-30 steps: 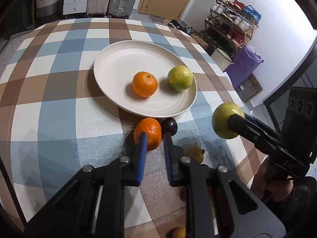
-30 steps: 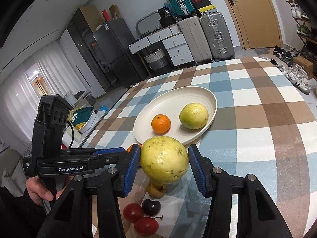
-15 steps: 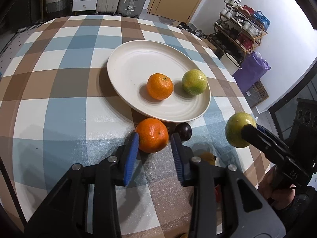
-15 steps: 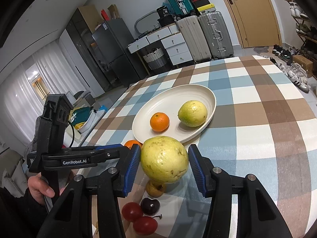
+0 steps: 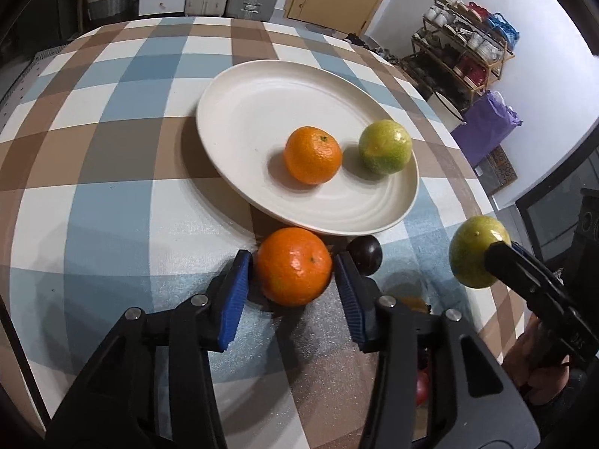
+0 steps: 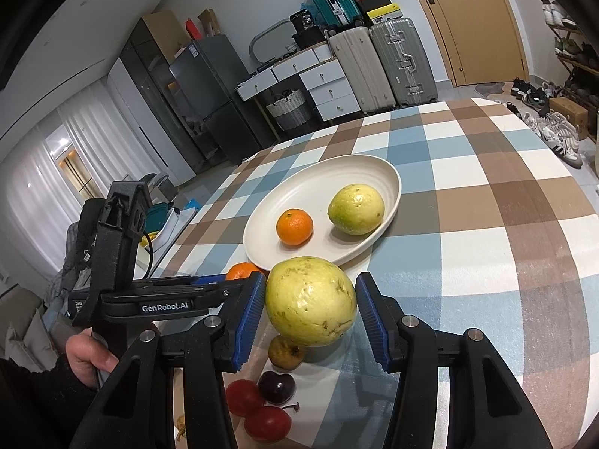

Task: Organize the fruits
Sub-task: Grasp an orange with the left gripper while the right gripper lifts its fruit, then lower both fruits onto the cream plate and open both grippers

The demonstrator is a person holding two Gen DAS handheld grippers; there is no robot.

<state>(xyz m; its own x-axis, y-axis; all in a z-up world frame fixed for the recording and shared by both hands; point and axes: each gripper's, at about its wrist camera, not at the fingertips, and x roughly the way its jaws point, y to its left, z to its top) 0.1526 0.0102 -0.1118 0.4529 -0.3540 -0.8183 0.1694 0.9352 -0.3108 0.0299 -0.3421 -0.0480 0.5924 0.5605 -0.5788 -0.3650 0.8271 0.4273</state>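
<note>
As the left gripper (image 5: 292, 273) jaws have just opened around the table orange (image 5: 294, 266), ready to close and lift; right gripper (image 6: 310, 314) clamping guava (image 6: 310, 305).

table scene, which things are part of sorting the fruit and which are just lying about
Job:
round white plate
orange mandarin on plate
green citrus on plate
orange mandarin on cloth
yellow-green guava
dark cherries
red fruits

Lying about:
silver suitcases
wicker basket
shoe rack
</note>
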